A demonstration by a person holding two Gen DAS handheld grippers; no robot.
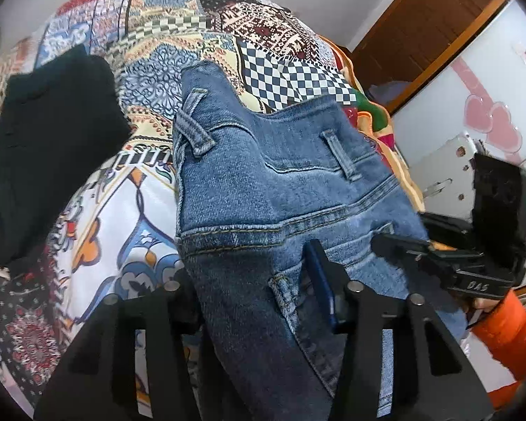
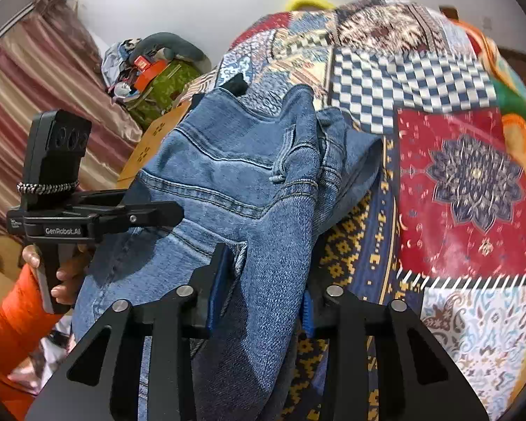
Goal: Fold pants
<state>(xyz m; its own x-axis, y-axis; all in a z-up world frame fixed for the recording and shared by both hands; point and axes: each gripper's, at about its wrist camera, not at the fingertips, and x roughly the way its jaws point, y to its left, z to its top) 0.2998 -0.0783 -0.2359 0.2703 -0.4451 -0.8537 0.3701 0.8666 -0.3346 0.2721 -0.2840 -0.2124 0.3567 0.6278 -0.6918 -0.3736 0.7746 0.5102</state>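
Gripping stage: left claw [image 1: 249, 280] and right claw [image 2: 263, 291], apparently both clamped on the jeans [image 1: 263, 182] over the bedspread [image 1: 150, 80]. Next: carry the fold toward 12 o'clock.

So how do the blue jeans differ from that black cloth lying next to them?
The jeans are faded blue denim with stitched seams and belt loops; the black cloth is plain and dark, with no detail visible. The jeans are bunched up and gripped by both tools, the left tool and the right tool; the black cloth lies flat and untouched. Both rest on the patterned bedspread.
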